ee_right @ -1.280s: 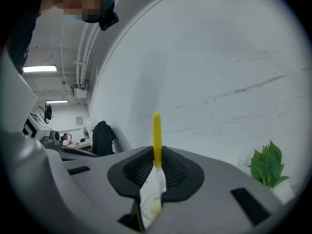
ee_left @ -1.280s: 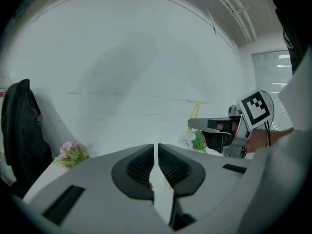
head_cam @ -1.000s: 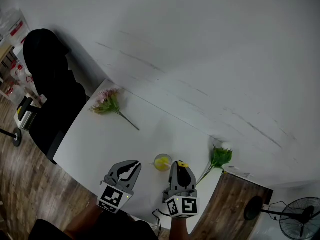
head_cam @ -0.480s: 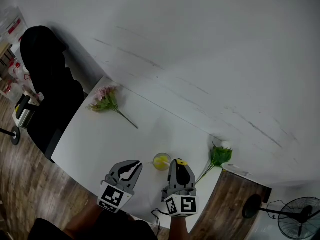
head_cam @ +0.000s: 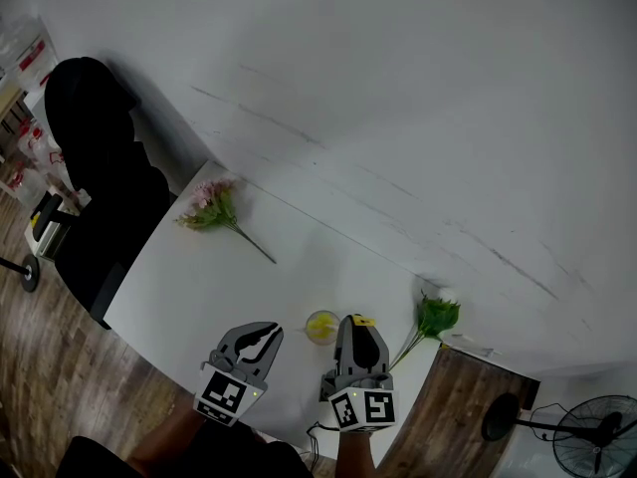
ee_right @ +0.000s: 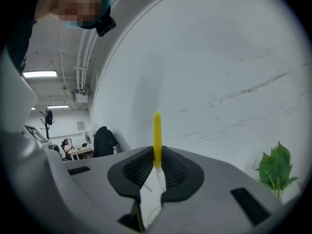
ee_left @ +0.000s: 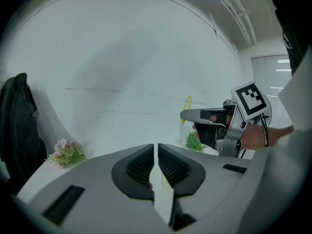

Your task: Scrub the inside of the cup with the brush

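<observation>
**Head view, left to right.** You are looking steeply down on a white bench. At its far left end a black chair is standing on the wooden floor. A pink flower sprig is lying on the bench beside the chair.

Your left gripper is hovering over the near edge of the bench. In the left gripper view its jaws are sitting pressed almost together, with only a thin slit showing and nothing between them.

Just right of that gripper, the clear cup with yellow inside is standing on the bench. It is lying between the tips of your two grippers.

Your right gripper is reaching in just beside the cup. In the right gripper view its jaws are pinching the brush by its yellow handle, which is standing upright above them. A pale stem is running down below the grip, but it is unclear whether the brush head is inside the cup.

Further right a green leafy stem is lying near the bench's end. At the lower right corner a fan is standing on the floor.
</observation>
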